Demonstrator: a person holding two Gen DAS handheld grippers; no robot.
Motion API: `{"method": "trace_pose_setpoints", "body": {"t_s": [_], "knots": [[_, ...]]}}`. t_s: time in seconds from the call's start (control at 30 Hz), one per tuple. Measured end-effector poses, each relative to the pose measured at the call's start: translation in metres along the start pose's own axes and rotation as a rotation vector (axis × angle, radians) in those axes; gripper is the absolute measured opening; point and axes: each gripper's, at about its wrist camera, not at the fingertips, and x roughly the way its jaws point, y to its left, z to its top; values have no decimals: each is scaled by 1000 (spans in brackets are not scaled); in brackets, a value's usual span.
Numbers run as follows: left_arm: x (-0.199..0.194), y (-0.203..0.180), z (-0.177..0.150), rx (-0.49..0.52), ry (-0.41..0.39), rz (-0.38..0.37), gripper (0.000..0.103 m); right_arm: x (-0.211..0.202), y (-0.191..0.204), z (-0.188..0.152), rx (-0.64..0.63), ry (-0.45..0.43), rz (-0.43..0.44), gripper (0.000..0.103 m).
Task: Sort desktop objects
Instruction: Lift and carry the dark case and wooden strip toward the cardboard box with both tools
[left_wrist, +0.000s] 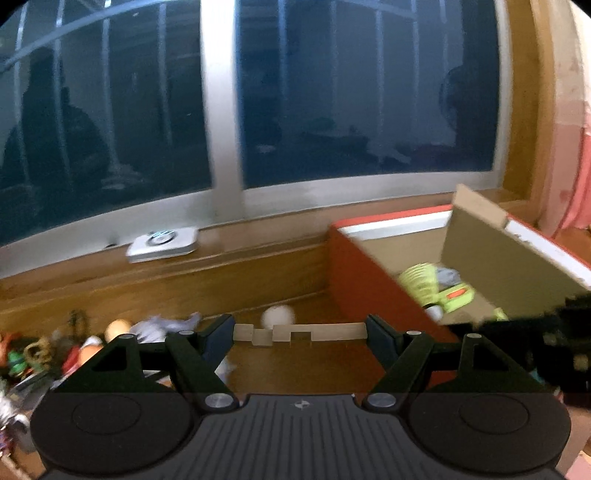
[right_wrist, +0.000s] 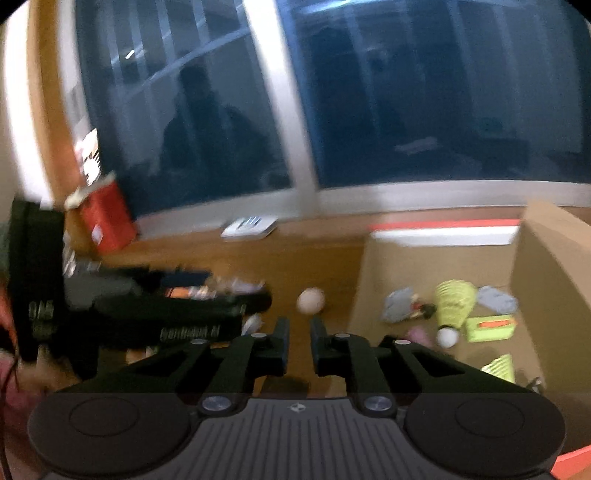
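Note:
My left gripper (left_wrist: 300, 334) is shut on a flat pale wooden strip with notches (left_wrist: 332, 329), which spans the gap from pad to pad above the wooden desk. A white ball (left_wrist: 277, 316) lies on the desk just beyond it. To the right stands an open red cardboard box (left_wrist: 369, 280) holding a lime-green shuttlecock (left_wrist: 421, 282) and other green bits. In the right wrist view my right gripper (right_wrist: 300, 334) has its jaws almost together, with nothing in the narrow slit. The same ball (right_wrist: 311, 301) lies just ahead of it, left of the box (right_wrist: 373, 280).
A heap of small toys (left_wrist: 44, 354) crowds the desk's left side. A white flat device (left_wrist: 162, 243) rests on the window sill. A raised cardboard flap (left_wrist: 480, 240) leans over the box. A small red box (right_wrist: 107, 218) stands at the far left.

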Motion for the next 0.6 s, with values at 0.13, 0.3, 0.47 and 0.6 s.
{"method": "trace_pose_setpoints", "body": {"t_s": [0.13,0.3,0.47,0.6], "knots": [[-5,27,-14,-40,31,59,76,22,29,-9,-90,71,44,36],[-4,51,-28,-67,71,83,76,49,68,-19,-156,145,6,55],[-2,68,-39,-71,101,67,76,81,86,-34,-144,222,-81,61],[1,79,-45,-62,120,46,76,106,82,-46,-94,240,-144,63]]}}
